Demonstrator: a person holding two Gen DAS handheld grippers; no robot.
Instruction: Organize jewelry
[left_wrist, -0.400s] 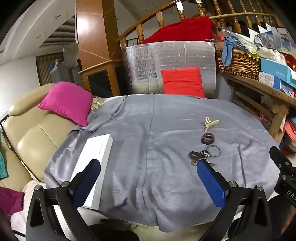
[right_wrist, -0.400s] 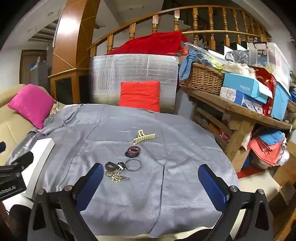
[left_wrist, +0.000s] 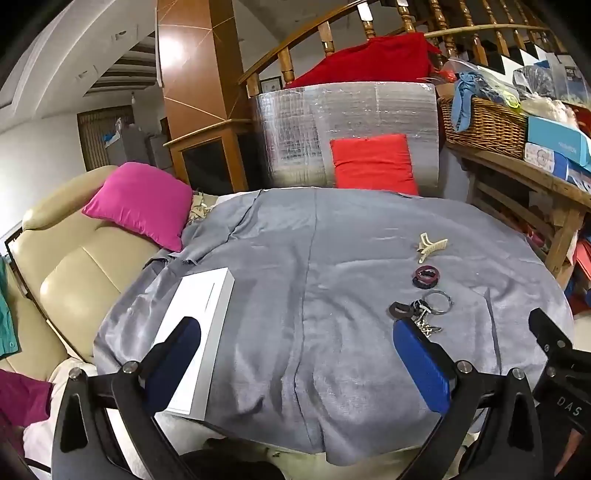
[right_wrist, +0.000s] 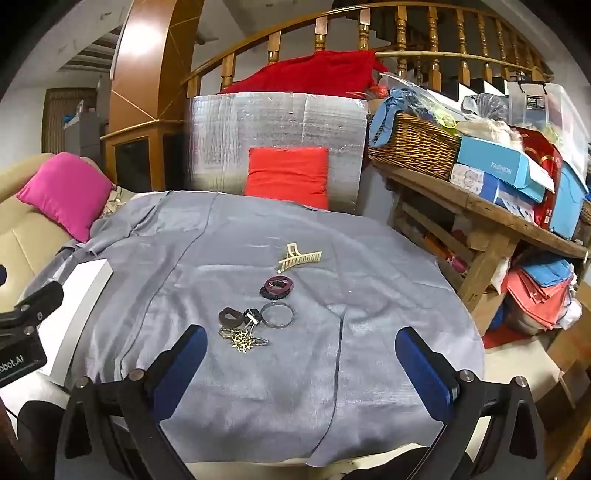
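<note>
My left-hand tongs (left_wrist: 295, 354) cover part of the flat white rectangular box (left_wrist: 201, 325) with one blue pad, and the other pad hides the near edge of the small gold filigree pendant (left_wrist: 428, 326), so I cannot make out how that tangle of pieces lies. My right-hand tongs (right_wrist: 301, 360) show there only as a black corner at the frame's edge. Since a moment ago nothing on the grey cloth-covered table (right_wrist: 369, 258) has shifted; both views are nearly unchanged. Both my tongs gape fully wide, holding nothing, tilted down over the near edge. The jewelry lies in a loose row: cream plastic claw hair clip (right_wrist: 299, 256) farthest, dark maroon hair ties (right_wrist: 277, 287) next, then a clear thin bangle (right_wrist: 277, 314) beside a brown leather ring (right_wrist: 231, 316).
</note>
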